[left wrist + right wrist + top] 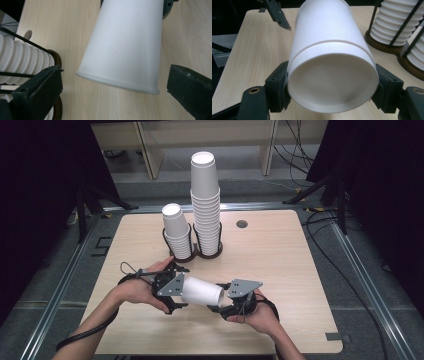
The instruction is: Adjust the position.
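Paper cup (201,291) lying sideways above the table (280,255), clamped near its bottom by the right tongs (220,306). Rim end between the wide-open left tongs (175,292), untouched.

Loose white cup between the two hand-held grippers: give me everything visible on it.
The cup is plain white, paper by the look, tapered, with a bottom ridge. It lies on its side above the table. The right hand-held gripper clamps its open end; the left hand-held gripper stands open around its base, not touching.

Two cup stacks (200,210) side by side in a rack (192,254) far on the surface (280,255), lying cup (201,291) nearer, between left gripper (172,292) and right gripper (227,302).
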`<state>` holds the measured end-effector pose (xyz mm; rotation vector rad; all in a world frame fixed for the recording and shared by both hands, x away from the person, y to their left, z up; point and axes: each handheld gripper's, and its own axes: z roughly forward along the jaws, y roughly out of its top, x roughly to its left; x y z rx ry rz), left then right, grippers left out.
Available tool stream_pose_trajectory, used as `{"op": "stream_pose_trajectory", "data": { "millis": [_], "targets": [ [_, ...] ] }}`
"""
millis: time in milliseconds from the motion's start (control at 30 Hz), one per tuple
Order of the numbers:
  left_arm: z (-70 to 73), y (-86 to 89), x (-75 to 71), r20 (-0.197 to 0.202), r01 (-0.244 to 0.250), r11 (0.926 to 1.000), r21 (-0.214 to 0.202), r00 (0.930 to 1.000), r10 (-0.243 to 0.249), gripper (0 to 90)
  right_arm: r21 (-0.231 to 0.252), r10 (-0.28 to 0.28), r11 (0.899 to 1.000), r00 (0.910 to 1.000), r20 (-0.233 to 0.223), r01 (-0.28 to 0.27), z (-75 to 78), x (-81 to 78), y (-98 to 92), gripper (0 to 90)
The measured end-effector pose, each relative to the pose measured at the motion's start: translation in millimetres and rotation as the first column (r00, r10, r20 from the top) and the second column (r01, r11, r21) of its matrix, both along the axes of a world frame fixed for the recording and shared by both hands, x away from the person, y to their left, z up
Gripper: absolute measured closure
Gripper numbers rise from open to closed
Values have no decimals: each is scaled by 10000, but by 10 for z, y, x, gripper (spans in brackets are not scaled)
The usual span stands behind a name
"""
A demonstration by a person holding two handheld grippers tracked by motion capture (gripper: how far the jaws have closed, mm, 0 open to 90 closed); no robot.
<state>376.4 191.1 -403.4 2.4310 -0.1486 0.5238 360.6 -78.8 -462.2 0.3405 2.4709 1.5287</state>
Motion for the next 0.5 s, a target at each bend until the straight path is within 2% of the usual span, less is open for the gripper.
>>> {"op": "stream_pose_trajectory", "data": {
  "millis": [67, 100, 133, 200, 267, 300, 333, 367, 400, 500],
  "targets": [
    [-35, 50, -2, -26, -102, 9979, -638, 9999, 100, 0, 73, -50, 10000, 9999, 113, 49, 13, 9, -35, 281],
    [-56, 76, -3, -75, -174, 9950, -986, 9998, 167, 0, 177, -134, 9998, 9999, -79, 136, 11, -1, -47, 281],
    [-93, 94, -11, -245, -366, 9866, -1592, 9992, 331, 0, 232, -183, 9996, 9998, -74, 185, 15, -1, -62, 281],
    [-147, 140, -6, -424, -532, 9708, -2338, 9981, 445, 0, 273, -187, 9994, 9998, -37, 188, 18, -1, -91, 281],
    [-220, 173, -5, -648, -641, 9516, -3006, 9968, 467, 0, 256, -163, 9995, 9999, -9, 163, 25, -1, -118, 281],
    [-258, 186, -9, -750, -683, 9441, -3226, 9961, 465, 0, 224, -148, 9996, 9999, -13, 148, 26, -3, -126, 280],
    [-290, 201, -7, -742, -668, 9404, -3334, 9963, 444, 0, 260, -166, 9995, 9998, -51, 168, 29, -8, -131, 281],
    [-324, 208, -11, -914, -702, 9336, -3513, 9950, 404, 1, 264, -151, 9995, 9999, -69, 153, 32, -11, -134, 280],
    [-357, 212, -14, -971, -750, 9277, -3657, 9944, 422, 1, 253, -159, 9996, 9998, 91, 156, 34, -7, -137, 280],
    [-417, 228, -14, -1077, -761, 9233, -3764, 9935, 380, 0, 269, -156, 9995, 9998, 94, 154, 36, -6, -143, 281]
  ]
}}
